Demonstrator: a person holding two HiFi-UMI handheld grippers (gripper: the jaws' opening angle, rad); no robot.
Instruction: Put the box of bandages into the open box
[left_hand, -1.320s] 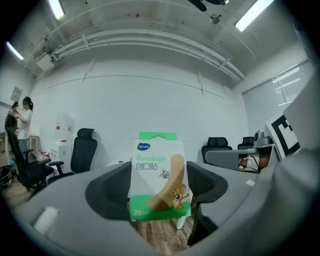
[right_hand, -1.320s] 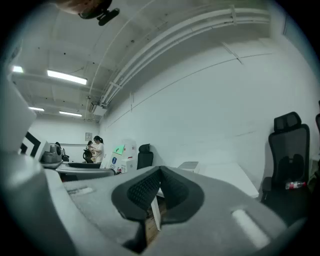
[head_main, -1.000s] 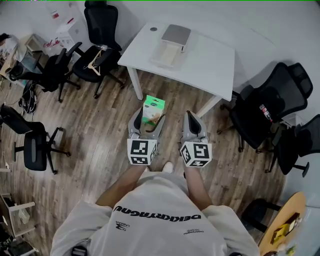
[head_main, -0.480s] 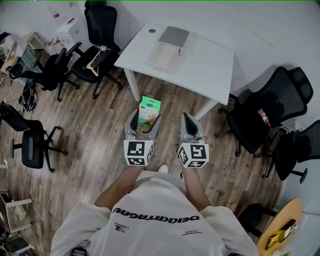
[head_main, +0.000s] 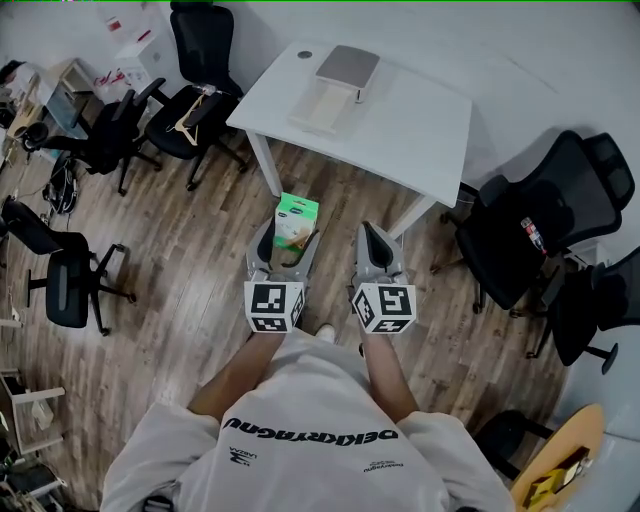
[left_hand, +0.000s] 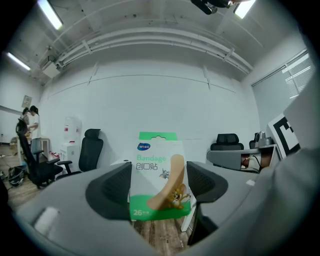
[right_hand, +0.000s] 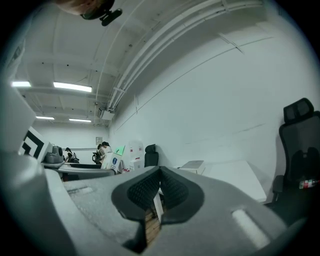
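Nearest, the person's pale shirt (head_main: 300, 440) is seen from above, with both forearms held forward. The left gripper (head_main: 289, 238) is spread wide and clamped on the box of bandages (head_main: 297, 218). The box is held upright between the pads, above the wood floor (head_main: 180, 260) and short of the white table (head_main: 420, 130). The right gripper (head_main: 377, 240) is carried just beside it, its jaws pressed together with nothing between them.

Beyond the grippers, a table leg (head_main: 268, 165) is met first. Black office chairs (head_main: 200, 70) are set to the left and further chairs (head_main: 540, 215) to the right. The open box (head_main: 335, 90) is seen on the tabletop, well apart from the bandages.

Only in the left gripper view are the green-and-white front printed "Bandage" and two distant people (left_hand: 29, 120) shown. The tabletop's full layout is given by the head view alone.
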